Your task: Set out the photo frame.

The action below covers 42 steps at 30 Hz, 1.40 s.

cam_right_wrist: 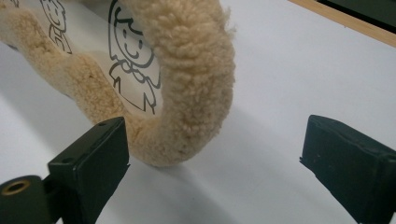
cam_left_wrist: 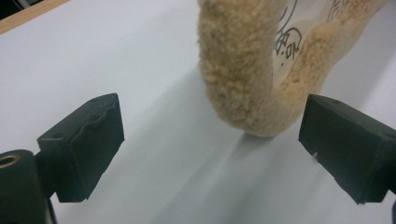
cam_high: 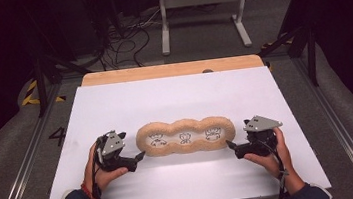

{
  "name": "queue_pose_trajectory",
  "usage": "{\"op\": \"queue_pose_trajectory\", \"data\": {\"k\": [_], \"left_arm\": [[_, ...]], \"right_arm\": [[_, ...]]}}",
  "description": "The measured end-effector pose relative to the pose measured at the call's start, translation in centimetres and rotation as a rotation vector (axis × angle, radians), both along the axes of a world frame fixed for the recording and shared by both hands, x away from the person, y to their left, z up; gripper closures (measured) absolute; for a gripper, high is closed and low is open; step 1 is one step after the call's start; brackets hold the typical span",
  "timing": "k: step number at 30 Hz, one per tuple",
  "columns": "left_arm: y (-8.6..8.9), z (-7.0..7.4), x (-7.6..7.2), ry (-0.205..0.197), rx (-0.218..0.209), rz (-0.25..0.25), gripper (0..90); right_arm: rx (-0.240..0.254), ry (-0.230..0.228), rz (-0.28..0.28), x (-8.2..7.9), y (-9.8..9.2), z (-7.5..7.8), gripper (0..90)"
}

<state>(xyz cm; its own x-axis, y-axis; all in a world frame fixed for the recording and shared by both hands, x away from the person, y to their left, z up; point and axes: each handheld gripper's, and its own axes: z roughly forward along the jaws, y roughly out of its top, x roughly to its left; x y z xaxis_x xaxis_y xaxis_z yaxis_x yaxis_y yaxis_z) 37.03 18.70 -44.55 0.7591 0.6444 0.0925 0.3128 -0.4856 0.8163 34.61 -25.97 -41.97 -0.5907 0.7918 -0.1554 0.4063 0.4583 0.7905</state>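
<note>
The fleecy mat [cam_high: 185,135] lies flat at the middle of the tabletop [cam_high: 174,97], its long side running left to right, three lobes joined in a row with a small line drawing in each pale centre. We judge the laying-out as good as done: the mat sits spread and level, with no fold or lifted edge that we can see, and nothing grips it. What may be left is only to draw our hands back, or a last nudge to straighten it.

Our left gripper [cam_high: 140,156] rests just off the mat's left end, its jaws wide apart with nothing pressed between them; in the left gripper view the fleecy rim [cam_left_wrist: 243,88] lies ahead, nearer the right jaw but clear of both. Our right gripper [cam_high: 230,145] sits at the mat's right end, jaws likewise wide apart; in the right gripper view the rim [cam_right_wrist: 191,88] comes close beside one jaw, and whether they touch we cannot tell.

The tabletop is a white sheet, bare apart from the mat, with a wooden edge [cam_high: 171,70] at the far side. Beyond it the room is dark: grey floor, loose cables [cam_high: 124,37], a white frame [cam_high: 203,13] and yellow-black floor tape [cam_high: 30,93] at the far left
</note>
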Motion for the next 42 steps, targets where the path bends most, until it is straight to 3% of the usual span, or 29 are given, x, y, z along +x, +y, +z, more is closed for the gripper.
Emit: {"op": "queue_pose_trajectory", "data": {"k": [7, 20, 42], "left_arm": [[0.9, 0.1, -0.3, -0.01, 0.008, 0.014, 7.9], [2.0, 0.1, -1.1, -0.015, -0.001, 0.019, 7.8], [4.2, -0.3, -2.7, -0.016, 0.016, 0.034, 7.7]], "right_arm": [[-0.013, 0.002, 0.012, -0.3, -0.4, -0.1, 12.7], [-0.019, -0.009, 0.028, -1.0, -1.0, 0.0, 12.3], [-0.072, -0.013, -0.013, -2.5, -2.6, -0.6, 11.3]]}}
